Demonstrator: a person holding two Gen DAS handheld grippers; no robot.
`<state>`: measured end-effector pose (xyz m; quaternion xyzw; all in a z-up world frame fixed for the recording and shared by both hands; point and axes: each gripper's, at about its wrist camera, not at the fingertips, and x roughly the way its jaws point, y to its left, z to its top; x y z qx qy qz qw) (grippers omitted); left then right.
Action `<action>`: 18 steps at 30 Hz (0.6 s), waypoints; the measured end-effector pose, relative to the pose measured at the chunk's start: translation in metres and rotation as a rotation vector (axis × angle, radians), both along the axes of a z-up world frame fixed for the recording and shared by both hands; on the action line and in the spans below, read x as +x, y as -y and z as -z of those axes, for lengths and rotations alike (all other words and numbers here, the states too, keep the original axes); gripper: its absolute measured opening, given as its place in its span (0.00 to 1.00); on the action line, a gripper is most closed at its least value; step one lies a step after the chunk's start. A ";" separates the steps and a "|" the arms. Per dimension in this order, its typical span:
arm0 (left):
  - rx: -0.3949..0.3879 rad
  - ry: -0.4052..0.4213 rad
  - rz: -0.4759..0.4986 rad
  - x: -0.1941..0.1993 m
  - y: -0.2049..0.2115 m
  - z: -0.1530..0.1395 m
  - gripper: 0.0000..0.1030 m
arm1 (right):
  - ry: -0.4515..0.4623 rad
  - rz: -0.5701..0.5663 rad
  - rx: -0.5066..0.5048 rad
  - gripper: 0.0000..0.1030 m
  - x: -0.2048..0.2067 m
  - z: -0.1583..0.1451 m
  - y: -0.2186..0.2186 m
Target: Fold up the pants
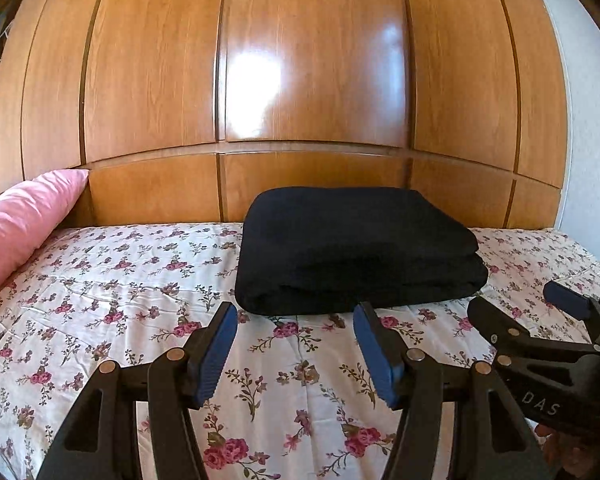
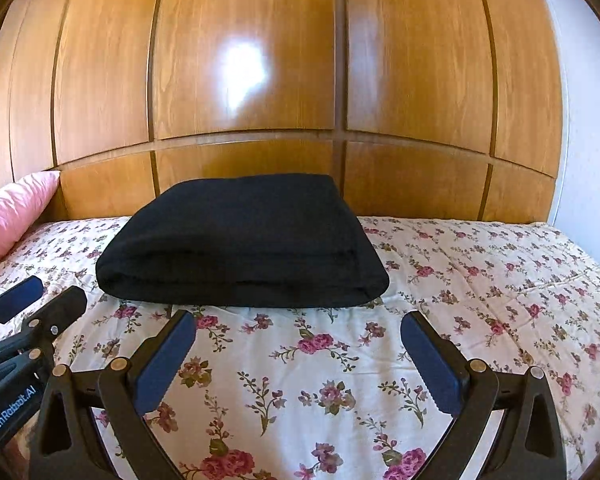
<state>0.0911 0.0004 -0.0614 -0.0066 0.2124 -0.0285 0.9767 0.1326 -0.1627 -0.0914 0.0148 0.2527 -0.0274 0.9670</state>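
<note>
The black pants [image 1: 352, 252] lie folded in a thick rectangular stack on the floral bedsheet [image 1: 120, 280], near the wooden wall. They also show in the right wrist view [image 2: 240, 244]. My left gripper [image 1: 296, 316] is open and empty, just in front of the stack's near edge. My right gripper [image 2: 298, 326] is open and empty, a little in front of the stack. The right gripper shows at the right edge of the left wrist view [image 1: 532, 304]. The left gripper shows at the left edge of the right wrist view [image 2: 48, 292].
A pink pillow [image 1: 24, 220] leans against the wooden panel wall [image 1: 300, 80] at the far left; it also shows in the right wrist view [image 2: 12, 212]. A white wall [image 2: 592, 120] stands at the right. The floral sheet [image 2: 480, 280] extends right of the stack.
</note>
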 end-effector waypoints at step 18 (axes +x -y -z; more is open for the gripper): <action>-0.014 -0.011 0.038 0.002 0.002 0.002 0.60 | 0.022 0.039 -0.008 1.00 -0.005 -0.001 0.003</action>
